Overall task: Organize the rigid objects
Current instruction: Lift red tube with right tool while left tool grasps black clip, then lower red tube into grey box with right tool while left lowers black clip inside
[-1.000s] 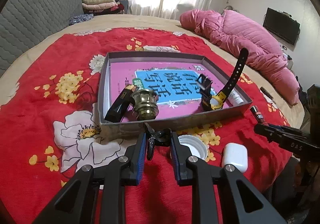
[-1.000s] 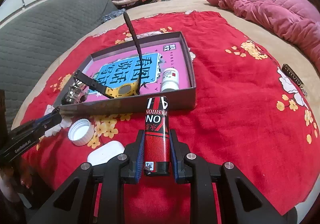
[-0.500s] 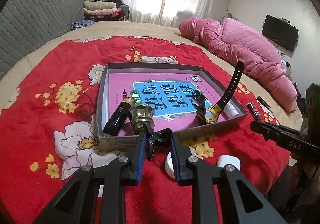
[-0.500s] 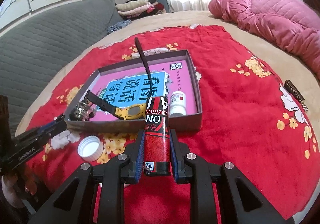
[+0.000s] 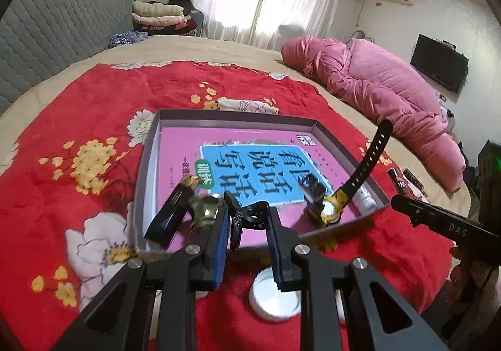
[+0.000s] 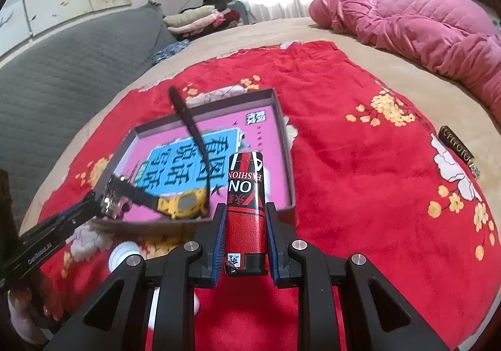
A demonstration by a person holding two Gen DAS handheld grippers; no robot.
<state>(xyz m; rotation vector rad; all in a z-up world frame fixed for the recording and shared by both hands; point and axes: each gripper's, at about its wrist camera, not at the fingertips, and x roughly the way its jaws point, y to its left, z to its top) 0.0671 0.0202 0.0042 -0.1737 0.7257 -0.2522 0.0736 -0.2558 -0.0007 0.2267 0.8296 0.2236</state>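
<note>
My left gripper (image 5: 247, 214) is shut on a small black clip (image 5: 238, 227), just above the near wall of the grey tray (image 5: 341, 139). In the tray lie a pink book, a black rectangular case (image 5: 172, 213), a brass fitting (image 5: 205, 210), a yellow watch (image 5: 328, 210) with its black strap upright, and a white bottle (image 5: 364, 198). My right gripper (image 6: 245, 207) is shut on a red and black lighter (image 6: 245, 182), which points at the near right corner of the tray (image 6: 286, 147). The left gripper's fingers (image 6: 72, 216) show at the left of the right wrist view.
A white cap (image 5: 275, 297) lies on the red flowered blanket (image 5: 78, 100) in front of the tray, under my left fingers. A dark bar (image 6: 457, 147) rests near the bed's right edge. A pink quilt (image 5: 375, 85) is heaped at the far right.
Both grippers have moved forward to the tray with their loads. The white cap and a white case have slid under the left fingers in view.
</note>
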